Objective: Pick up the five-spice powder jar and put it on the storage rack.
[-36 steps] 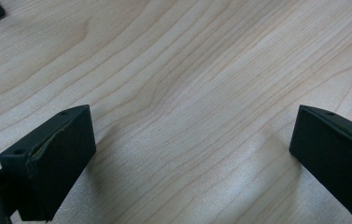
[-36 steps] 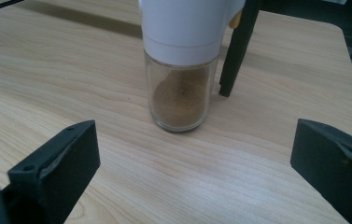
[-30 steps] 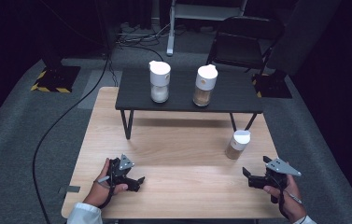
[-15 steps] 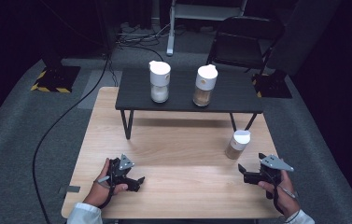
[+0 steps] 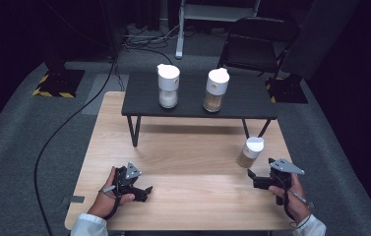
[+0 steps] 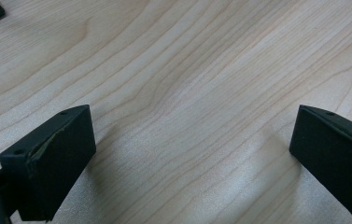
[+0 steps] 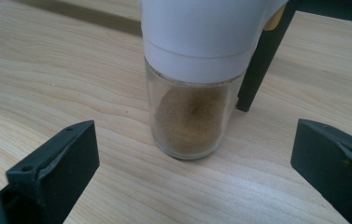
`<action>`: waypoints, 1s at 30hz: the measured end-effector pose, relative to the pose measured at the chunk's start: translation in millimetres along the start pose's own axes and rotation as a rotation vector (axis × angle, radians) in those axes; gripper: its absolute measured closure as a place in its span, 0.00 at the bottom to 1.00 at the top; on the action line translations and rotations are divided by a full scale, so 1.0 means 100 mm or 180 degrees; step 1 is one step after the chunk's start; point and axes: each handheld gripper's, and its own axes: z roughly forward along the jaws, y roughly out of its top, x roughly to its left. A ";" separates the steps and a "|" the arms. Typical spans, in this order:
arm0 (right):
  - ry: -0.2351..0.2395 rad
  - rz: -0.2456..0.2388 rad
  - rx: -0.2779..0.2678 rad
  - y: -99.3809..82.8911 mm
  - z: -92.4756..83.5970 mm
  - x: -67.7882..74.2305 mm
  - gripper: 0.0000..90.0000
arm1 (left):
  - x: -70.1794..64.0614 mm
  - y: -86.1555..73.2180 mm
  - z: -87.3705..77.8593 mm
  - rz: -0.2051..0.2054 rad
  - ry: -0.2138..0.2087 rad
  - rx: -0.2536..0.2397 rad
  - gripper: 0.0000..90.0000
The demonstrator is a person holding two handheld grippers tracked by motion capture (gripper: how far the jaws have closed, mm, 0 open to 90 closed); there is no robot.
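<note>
A small glass jar (image 5: 250, 152) with a white lid and brown powder stands on the right side of the wooden table (image 5: 193, 152). My right gripper (image 5: 253, 179) lies just near of it, open, with its jaws aimed at it. In the right gripper view the jar (image 7: 190, 116) stands upright a little beyond the spread jaws of the right gripper (image 7: 194, 140), untouched. My left gripper (image 5: 146, 192) rests near the front left of the table, open. In the left gripper view the left gripper (image 6: 192, 135) has bare wood between its fingers (image 6: 57, 149).
A low black shelf (image 5: 242, 101) stands across the far half of the table. It carries two white-lidded jars, one with pale contents (image 5: 168, 86) and one with tan contents (image 5: 216, 90). One shelf leg (image 7: 262, 60) rises just behind the small jar. A black chair (image 5: 254, 42) stands beyond.
My right gripper has moved left and slightly forward, closing in on the small jar. The left gripper and the jars have stayed put.
</note>
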 end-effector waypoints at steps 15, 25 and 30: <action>0.0067 0.0170 0.0003 0.06 0.15 -0.06 0.01 | 0.00 0.00 0.00 0.0000 0.0001 0.0000 0.00; 0.0080 0.0095 0.0006 0.13 0.24 -0.03 0.01 | 0.00 0.00 0.00 0.0000 0.0000 -0.0001 0.00; 0.0054 0.0090 0.0015 0.16 0.29 -0.01 0.01 | 0.00 0.00 0.00 0.0001 -0.0002 -0.0002 0.00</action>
